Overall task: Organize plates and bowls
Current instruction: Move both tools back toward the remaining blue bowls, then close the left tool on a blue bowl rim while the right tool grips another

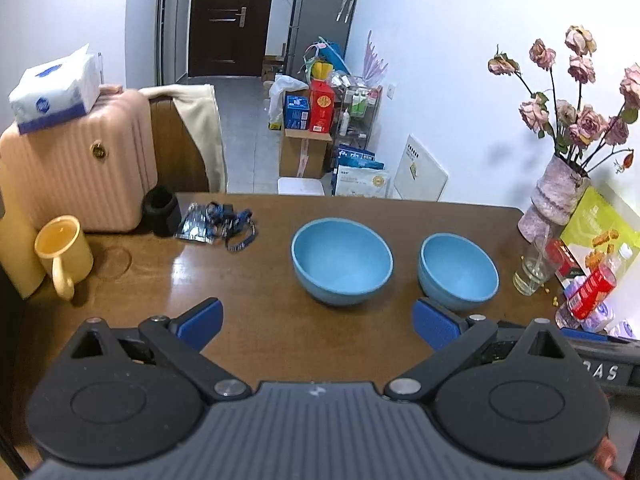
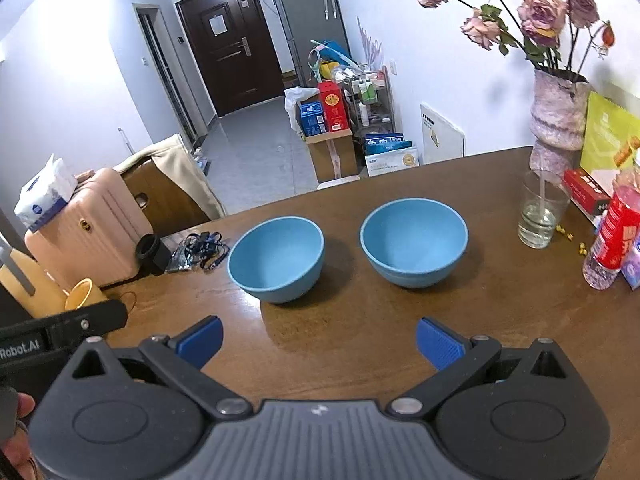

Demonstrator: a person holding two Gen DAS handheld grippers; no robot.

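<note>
Two blue bowls stand upright, apart, mid-table: left bowl [image 1: 342, 260] lies straight ahead of the left claw [image 1: 318, 322], right bowl [image 2: 414, 242] ahead of the right claw [image 2: 319, 340]; both claws spread, empty.

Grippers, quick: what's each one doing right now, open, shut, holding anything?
Left gripper: open, holding nothing, short of the two blue bowls.
Right gripper: open, holding nothing, also short of the bowls.
</note>
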